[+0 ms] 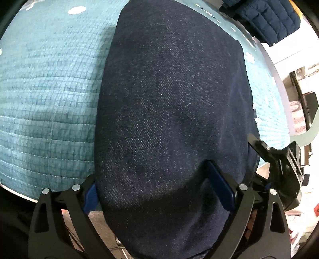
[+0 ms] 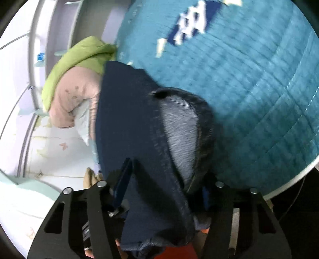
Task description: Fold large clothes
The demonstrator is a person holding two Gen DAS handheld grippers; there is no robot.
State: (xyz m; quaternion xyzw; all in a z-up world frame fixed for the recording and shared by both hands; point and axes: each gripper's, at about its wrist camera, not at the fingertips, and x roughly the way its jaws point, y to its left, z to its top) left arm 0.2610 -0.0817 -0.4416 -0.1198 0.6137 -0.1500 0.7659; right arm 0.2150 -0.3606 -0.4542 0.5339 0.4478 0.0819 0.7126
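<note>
Left gripper (image 1: 159,191) stands wide — its two blue-padded fingers (image 1: 219,185) set far apart, with the dark denim garment (image 1: 171,103) draped between and over them. The cloth fills the gap and touches both pads, but whether the pads actually pinch it, I cannot tell. The denim stretches forward from the gripper and lies out across the teal quilted cover (image 1: 49,95), nearly to its far edge. Off to the right, the other black gripper (image 1: 283,159) shows at the cloth's edge, and a navy puffer jacket (image 1: 265,18) sits at the far corner.

Over on the right gripper (image 2: 161,191), the fingers are also spread, a blue pad (image 2: 121,185) on one side — a thick fold of the garment (image 2: 127,111) bunched between them, its pale inside face (image 2: 179,135) turned up. Grip uncertain here too; the view is blurred. The denim hangs at the near edge of the teal cover (image 2: 259,89). Beyond it lie a green cloth (image 2: 79,57) and a pink cloth (image 2: 73,99).
</note>
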